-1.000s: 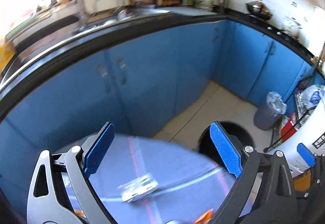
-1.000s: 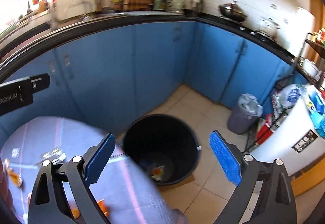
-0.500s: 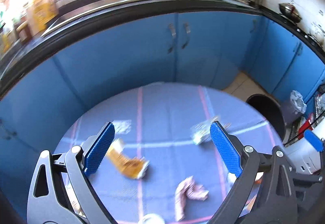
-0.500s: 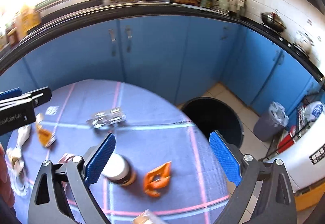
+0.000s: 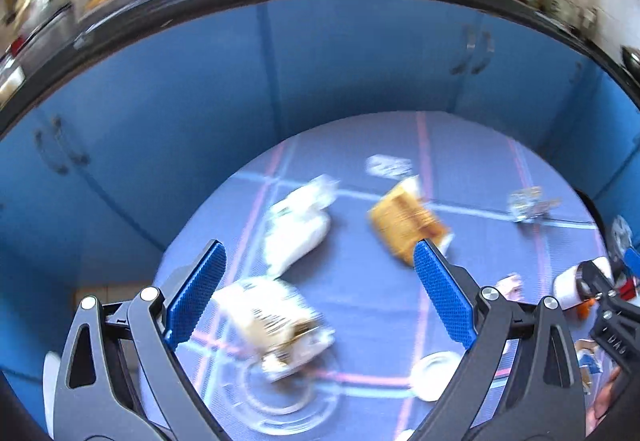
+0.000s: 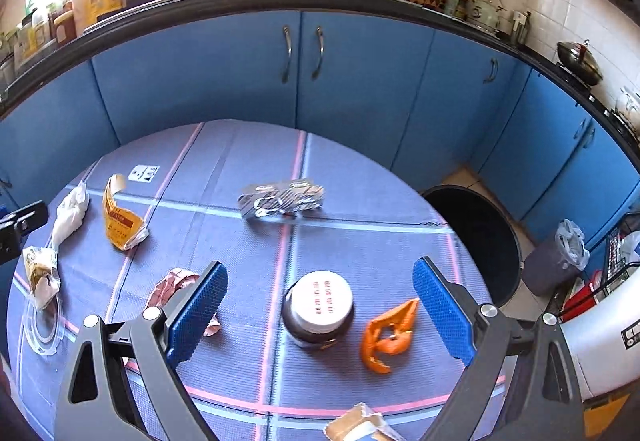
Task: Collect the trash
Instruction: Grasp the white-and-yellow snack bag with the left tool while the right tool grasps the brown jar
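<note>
Trash lies scattered on the round blue table (image 6: 248,145). In the right wrist view I see a silver foil wrapper (image 6: 280,198), a yellow wrapper (image 6: 120,221), a white crumpled bag (image 6: 70,215), a pink wrapper (image 6: 174,283), an orange wrapper (image 6: 386,335) and a dark jar with a white lid (image 6: 319,308). My right gripper (image 6: 320,315) is open and empty above the jar. My left gripper (image 5: 320,295) is open and empty above the table, with a crumpled printed wrapper (image 5: 276,325), the white bag (image 5: 298,227) and the yellow wrapper (image 5: 404,225) ahead of it.
A black trash bin (image 6: 478,237) stands on the floor right of the table. A small grey bin with a bag (image 6: 554,261) is further right. Blue cabinets (image 6: 304,73) under a cluttered counter ring the far side. A clear tape ring (image 6: 42,323) lies at the table's left.
Both grippers have swung left from the bin and floor to over the table. The left one now faces the table's left side. Both stayed open and empty.
</note>
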The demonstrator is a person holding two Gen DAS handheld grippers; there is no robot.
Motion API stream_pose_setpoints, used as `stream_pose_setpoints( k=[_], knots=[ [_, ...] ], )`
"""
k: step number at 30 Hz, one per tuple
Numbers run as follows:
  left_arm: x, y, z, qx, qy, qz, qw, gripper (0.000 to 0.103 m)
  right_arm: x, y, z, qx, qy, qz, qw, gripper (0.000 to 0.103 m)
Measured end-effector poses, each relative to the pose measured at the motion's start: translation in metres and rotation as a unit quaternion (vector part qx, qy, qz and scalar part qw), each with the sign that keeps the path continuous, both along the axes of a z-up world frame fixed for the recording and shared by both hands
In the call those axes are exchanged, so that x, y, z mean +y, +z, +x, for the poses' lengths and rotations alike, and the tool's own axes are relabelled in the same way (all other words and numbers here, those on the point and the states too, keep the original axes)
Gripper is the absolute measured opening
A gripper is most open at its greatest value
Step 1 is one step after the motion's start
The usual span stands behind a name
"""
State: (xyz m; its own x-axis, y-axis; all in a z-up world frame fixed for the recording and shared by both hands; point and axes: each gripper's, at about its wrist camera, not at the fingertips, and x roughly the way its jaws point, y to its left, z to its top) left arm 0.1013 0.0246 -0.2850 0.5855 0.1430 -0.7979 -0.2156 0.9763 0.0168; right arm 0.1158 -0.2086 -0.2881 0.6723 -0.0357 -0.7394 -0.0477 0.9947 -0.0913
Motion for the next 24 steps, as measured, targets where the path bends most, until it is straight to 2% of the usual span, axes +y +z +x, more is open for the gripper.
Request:
stream_pose_setpoints(
  k=[4, 6, 11, 13, 14, 15, 17, 19, 21, 23, 24],
  knots=[
    [0.016, -0.021, -0.007, 0.024, 0.025, -0.007, 0.9994, 0.094, 0.009, -0.01, 0.0, 0.006, 0.004, -0.007, 1.0, 0.088],
    [0.021, -0.03, -0.008, 0.03, 0.032, -0.011, 0.999, 0.094, 0.011, -0.015, 0.002, 0.013, 0.004, -0.009, 1.0, 0.078],
    [0.023, -0.048, -0.01, 0.042, 0.04, -0.014, 0.9982, 0.093, 0.013, -0.027, 0.002, 0.031, 0.008, -0.012, 0.999, 0.063],
    [0.023, -0.054, -0.012, 0.044, 0.042, -0.015, 0.9981, 0.093, 0.013, -0.032, 0.002, 0.039, 0.014, -0.007, 0.999, 0.053],
    [0.023, -0.055, -0.012, 0.045, 0.041, -0.015, 0.998, 0.09, 0.012, -0.034, 0.002, 0.043, 0.014, -0.005, 0.999, 0.046],
    [0.022, -0.057, -0.012, 0.046, 0.04, -0.017, 0.998, 0.089, 0.011, -0.036, 0.002, 0.047, 0.014, -0.002, 0.999, 0.044],
    [0.021, -0.061, -0.013, 0.052, 0.039, -0.022, 0.9976, 0.075, 0.009, -0.036, 0.001, 0.046, 0.012, 0.006, 0.999, 0.044],
    [0.022, -0.064, -0.014, 0.06, 0.037, -0.031, 0.9971, 0.071, 0.007, -0.036, 0.0, 0.047, 0.01, 0.011, 0.999, 0.044],
    [0.022, -0.063, -0.015, 0.056, 0.038, -0.032, 0.9972, 0.061, 0.007, -0.035, 0.0, 0.048, 0.009, 0.016, 0.999, 0.044],
    [0.022, -0.058, -0.015, 0.052, 0.031, -0.04, 0.9974, 0.047, 0.007, -0.034, 0.0, 0.048, 0.01, 0.017, 0.999, 0.044],
    [0.022, -0.056, -0.014, 0.051, 0.027, -0.045, 0.9973, 0.044, 0.008, -0.032, -0.001, 0.047, 0.011, 0.016, 0.999, 0.044]
  ],
)
